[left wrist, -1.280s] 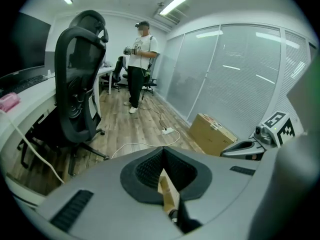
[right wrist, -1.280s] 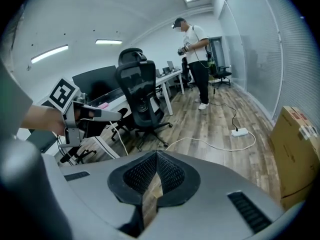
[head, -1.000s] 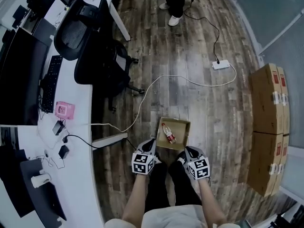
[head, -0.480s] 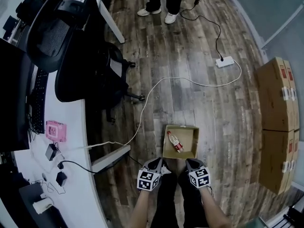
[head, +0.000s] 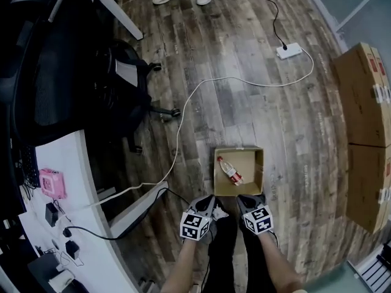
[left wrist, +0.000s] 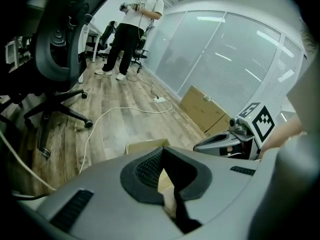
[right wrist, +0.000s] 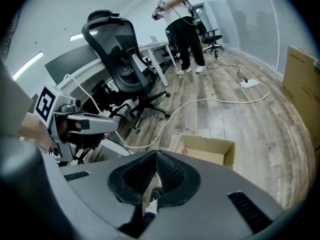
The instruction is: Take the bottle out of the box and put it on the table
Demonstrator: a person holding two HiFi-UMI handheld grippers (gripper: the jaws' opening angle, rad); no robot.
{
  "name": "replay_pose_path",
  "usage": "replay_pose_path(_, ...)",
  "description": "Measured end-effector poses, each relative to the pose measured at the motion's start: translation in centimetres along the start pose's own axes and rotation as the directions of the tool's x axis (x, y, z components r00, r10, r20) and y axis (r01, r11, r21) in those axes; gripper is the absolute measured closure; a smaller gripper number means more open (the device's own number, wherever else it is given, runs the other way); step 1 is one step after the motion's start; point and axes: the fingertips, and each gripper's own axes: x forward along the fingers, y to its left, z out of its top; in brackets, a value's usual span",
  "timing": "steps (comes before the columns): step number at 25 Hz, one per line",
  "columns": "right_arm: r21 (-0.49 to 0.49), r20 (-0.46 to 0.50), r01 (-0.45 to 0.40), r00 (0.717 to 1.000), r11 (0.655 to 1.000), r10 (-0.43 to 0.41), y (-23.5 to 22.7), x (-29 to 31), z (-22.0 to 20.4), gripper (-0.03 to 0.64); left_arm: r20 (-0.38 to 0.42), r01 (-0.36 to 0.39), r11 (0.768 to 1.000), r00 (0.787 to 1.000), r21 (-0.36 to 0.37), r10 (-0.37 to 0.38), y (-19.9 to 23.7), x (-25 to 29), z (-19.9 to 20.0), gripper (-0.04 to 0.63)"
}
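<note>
open cardbd box [head: 256, 168], 1 bottle [head: 231, 171] lying inside

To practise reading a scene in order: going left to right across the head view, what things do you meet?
small pink box → office chair's wheeled base → open cardboard box → white power strip → stacked cartons

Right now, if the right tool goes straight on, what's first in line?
Probably the near wall of the open brown cardboard box, just ahead of the right tool; depth unclear.
</note>
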Motion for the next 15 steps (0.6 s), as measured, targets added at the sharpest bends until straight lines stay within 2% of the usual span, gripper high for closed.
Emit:
replay_pose_path(3,0.028,-0.021,0.002,1.0,1.0,-0.002,-1.6,1.7,-2.6,0.577,-0.033,0.015,1.0,0.999,0.021,-0.014,0.8,2.0,-2.4,0.58)
replay_pose_path(6,0.095,0.005,0.006,1.0,0.995,-0.006,-3.4,3.2,-4.1,0.577,-0.062,0.009,0.998,0.998,0.059,-0.006,1.9,3.5,-4.8,0.58)
replay_pose_path(10,0.047,-0.004,0.013,1.0,0.999,-0.013,-5.5,6.7,-5.1,0.577,-0.057,-0.009,0.996,0.998,0.085,0.014,4.2,6.0,-6.1,0.58)
replay_pose_path(15,0.011,-0.057,0.038,0.998,0.999,-0.037,-8.1,10.0,-8.2,0.577,-0.05,-0.028,0.998,0.998,0.059,0.031,5.1,9.1,-8.9,0.58)
